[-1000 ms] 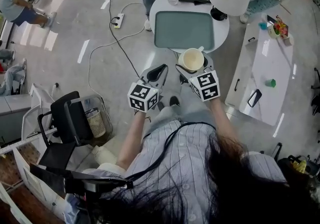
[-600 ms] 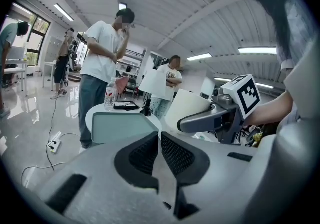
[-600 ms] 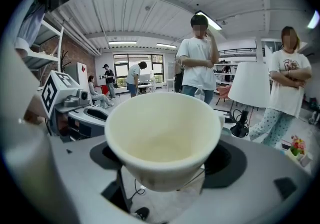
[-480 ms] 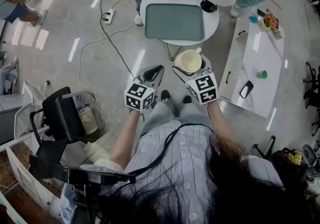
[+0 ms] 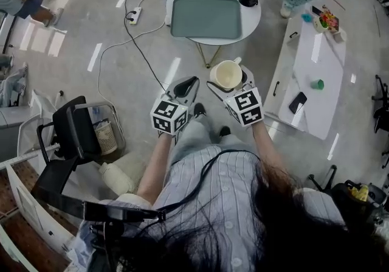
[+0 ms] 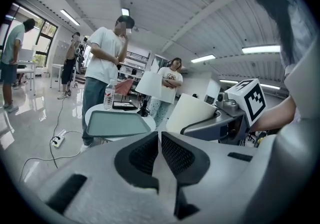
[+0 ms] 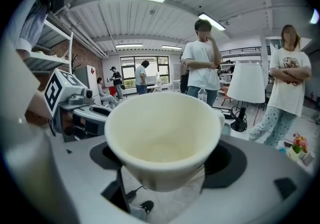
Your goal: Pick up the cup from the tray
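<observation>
One cup [image 5: 229,73] sits pinched in the right tongs [image 5: 226,82], carried farther from the tray [image 5: 205,17]; left tongs [image 5: 188,83] pressed together, empty; pickup looks done.

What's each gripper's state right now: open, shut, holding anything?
Left gripper: shut, jaws together with nothing between them.
Right gripper: shut on the cup, held upright.

Cream cup [image 5: 227,74]; grey-green tray [image 5: 206,17]; white table [image 5: 251,19]; pale striped shirt [image 5: 213,185]; grey floor [image 5: 73,82].
</observation>
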{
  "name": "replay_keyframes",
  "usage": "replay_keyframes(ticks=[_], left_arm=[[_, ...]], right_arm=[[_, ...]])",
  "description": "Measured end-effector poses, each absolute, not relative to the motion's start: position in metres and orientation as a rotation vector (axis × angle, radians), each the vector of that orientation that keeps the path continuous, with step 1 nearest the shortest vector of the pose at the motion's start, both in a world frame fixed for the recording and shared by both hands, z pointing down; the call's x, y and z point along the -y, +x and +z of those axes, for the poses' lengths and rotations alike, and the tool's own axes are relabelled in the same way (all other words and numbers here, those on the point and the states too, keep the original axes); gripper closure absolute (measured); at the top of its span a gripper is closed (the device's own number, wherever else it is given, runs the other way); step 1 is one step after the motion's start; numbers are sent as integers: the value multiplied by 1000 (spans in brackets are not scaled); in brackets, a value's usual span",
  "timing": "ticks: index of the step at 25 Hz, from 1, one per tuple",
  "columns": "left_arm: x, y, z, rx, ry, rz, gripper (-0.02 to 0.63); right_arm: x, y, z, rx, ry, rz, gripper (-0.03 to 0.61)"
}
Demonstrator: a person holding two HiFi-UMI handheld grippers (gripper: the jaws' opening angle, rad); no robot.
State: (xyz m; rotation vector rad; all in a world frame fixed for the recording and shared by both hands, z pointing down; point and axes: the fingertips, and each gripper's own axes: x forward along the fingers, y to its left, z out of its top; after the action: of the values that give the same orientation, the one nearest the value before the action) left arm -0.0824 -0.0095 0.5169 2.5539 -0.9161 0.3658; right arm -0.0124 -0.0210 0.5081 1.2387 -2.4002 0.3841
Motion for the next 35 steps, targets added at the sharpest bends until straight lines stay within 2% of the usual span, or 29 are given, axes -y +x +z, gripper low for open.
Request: replay_keyframes(ticks=[20, 35], left_arm=[[-128, -25, 512, 1015, 2542, 341, 597], [-167, -8, 511, 1021, 2566, 353, 597]], right_arm=[[-127, 45, 512, 2424, 1185, 382, 158], [-178, 53, 513, 2460, 1168, 394, 158]])
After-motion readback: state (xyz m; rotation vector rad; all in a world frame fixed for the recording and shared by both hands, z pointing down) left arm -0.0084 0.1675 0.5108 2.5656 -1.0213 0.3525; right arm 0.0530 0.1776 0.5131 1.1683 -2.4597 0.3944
